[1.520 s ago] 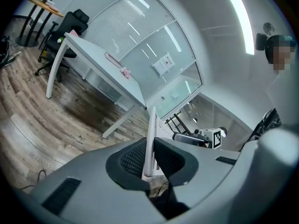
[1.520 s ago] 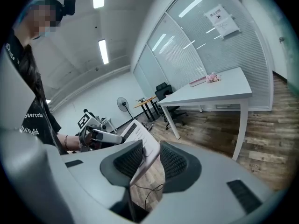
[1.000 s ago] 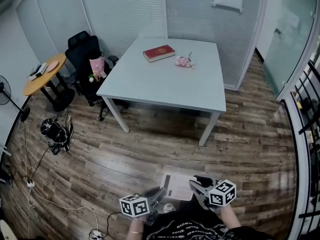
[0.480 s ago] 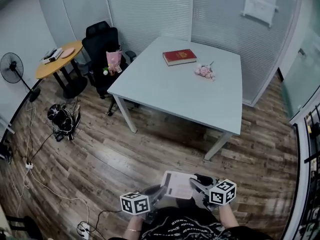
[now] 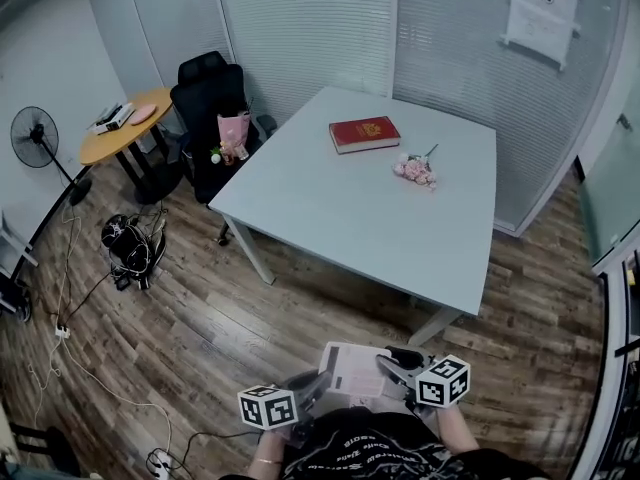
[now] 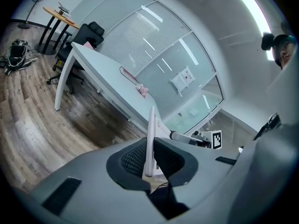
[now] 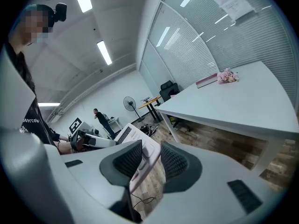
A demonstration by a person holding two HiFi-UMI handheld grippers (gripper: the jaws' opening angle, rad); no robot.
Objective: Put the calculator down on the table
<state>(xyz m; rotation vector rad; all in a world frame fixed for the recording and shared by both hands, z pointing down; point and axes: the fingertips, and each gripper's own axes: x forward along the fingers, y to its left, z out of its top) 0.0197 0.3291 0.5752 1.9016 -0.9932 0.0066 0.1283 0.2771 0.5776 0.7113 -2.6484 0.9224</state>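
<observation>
- We have the calculator (image 5: 355, 370) slung between the two grippers, well short of the table (image 5: 400, 238), which lies out ahead of both sets of jaws.
- The left gripper (image 6: 150, 158) pinches one thin edge; the jaws stand nearly together, with the pale casing upright between the ribbed pads.
- The right gripper (image 7: 150, 159) grips the opposite side, jaws a little wider, with the keyed face slanting up between its pads.
- Our read: this is the carry-in, with the set-down not yet begun.
- To do it well, we hold both pinches firm and move the two hands as one, so nothing twists the casing between them.
- We aim for the bare near stretch of the tabletop; the red book (image 5: 364, 133) and pink flowers (image 5: 415, 170) sit far beyond the jaws and need no dodging.
- We bring it over the edge keys up, then lower it flat until the underside rests.
- Only then do we spread both pairs of jaws, together, so neither side drops first.
</observation>
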